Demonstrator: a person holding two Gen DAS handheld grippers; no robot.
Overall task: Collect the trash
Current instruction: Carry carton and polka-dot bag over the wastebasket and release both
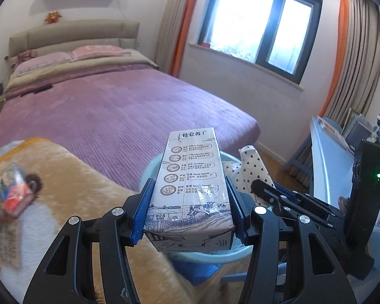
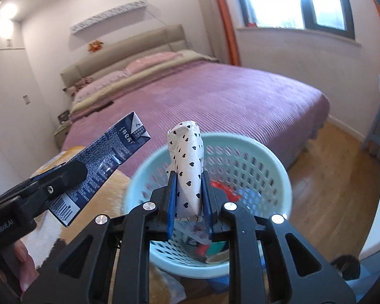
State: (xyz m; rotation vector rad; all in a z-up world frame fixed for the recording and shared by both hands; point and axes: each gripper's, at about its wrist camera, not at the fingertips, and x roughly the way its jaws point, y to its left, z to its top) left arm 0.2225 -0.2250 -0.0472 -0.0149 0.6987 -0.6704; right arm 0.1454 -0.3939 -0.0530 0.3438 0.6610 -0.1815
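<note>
1. The left gripper [image 1: 188,210] has its fingers clamped on a milk carton [image 1: 190,185], held just beside the basket [image 2: 144,174].
2. The right gripper [image 2: 188,197] pinches a heart-print wrapper [image 2: 187,169] right over the basket's mouth.
3. Risk: the carton hangs nearer the rim than the middle, so if it's let go there it may clip the rim and land on the blanket [image 1: 76,177].
4. More trash [image 1: 12,192] waits on that blanket.

Two grippers are in view: the left gripper [image 1: 188,210] and the right gripper [image 2: 188,197]. There is one milk carton [image 1: 192,185], one heart-printed white packet [image 2: 187,167] and one pale blue basket [image 2: 278,167]. One bed [image 1: 119,116] carries two pink pillows [image 1: 98,50]. One window [image 1: 258,27] has two panes.
</note>
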